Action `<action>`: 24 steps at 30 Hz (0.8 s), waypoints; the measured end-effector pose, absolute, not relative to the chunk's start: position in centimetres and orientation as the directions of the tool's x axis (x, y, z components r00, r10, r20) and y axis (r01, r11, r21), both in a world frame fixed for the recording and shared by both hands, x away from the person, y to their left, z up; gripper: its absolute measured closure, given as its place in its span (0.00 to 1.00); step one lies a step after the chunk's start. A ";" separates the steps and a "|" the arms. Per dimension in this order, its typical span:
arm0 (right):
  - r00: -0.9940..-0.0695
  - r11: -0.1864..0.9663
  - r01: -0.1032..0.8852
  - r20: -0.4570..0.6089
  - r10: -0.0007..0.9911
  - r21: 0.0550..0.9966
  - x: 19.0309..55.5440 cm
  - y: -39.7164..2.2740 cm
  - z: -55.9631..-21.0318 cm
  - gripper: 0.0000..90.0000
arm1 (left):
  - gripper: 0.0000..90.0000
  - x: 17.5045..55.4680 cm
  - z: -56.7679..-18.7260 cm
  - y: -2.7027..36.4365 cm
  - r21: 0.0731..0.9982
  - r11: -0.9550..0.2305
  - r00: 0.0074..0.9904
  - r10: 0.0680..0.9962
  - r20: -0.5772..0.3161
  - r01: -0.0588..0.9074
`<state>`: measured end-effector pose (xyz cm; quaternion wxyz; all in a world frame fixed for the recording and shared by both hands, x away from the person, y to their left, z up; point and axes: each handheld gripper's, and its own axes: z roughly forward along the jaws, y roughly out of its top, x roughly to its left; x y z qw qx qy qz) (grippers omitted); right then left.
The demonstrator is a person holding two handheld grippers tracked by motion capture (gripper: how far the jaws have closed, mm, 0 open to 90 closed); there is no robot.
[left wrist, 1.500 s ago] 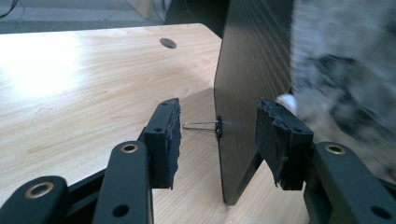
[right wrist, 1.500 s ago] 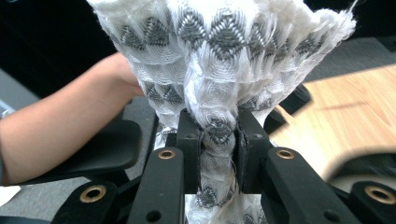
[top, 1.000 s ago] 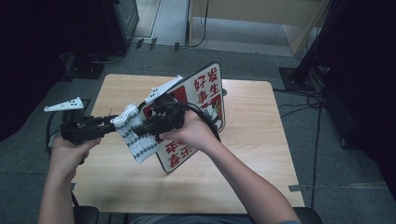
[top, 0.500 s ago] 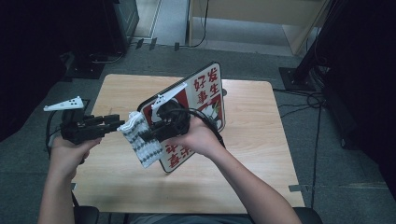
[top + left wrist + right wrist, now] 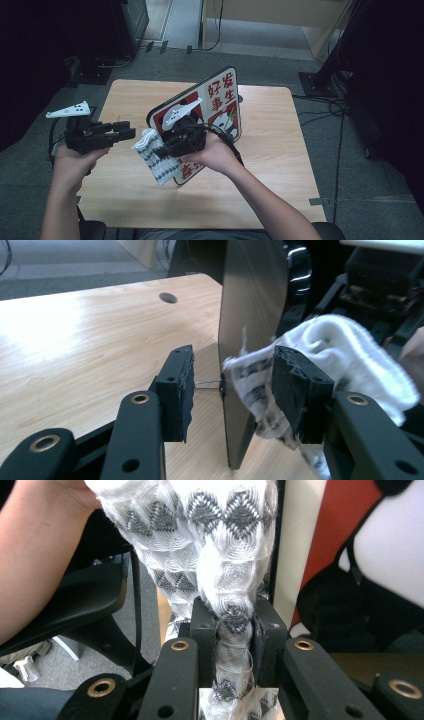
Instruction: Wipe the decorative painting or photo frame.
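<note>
Holding sock [image 5: 155,157] mid-air over bench [image 5: 280,150], my right gripper [image 5: 234,630] clamped on bunched knit. Soft, light, floppy, stretchy; sags off grip. Left gripper [image 5: 230,385] jaws closing, apart, straddling sign [image 5: 250,315] edge and sock end. I'd pinch thick ribbed cuff.

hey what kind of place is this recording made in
Probably a lab or studio set up for recording, not a home: a lone wooden table on grey carpet, loose cables across the floor, and dark stands around it.
</note>
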<state>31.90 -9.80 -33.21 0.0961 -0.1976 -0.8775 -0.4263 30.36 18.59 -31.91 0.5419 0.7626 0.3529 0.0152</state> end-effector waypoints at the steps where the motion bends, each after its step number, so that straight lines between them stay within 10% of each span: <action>1: -0.903 0.559 0.430 0.338 0.266 0.709 31.9 -9.8 -33.3 0.86 | 0.60 30.3 -31.8 18.4 0.837 -0.163 0.751 0.553 -0.361 0.523; 24: -0.897 0.567 0.442 0.338 0.285 0.695 31.5 -10.1 -34.6 0.86 | 0.63 31.5 -31.4 15.3 0.835 -0.197 0.787 0.496 -0.367 0.514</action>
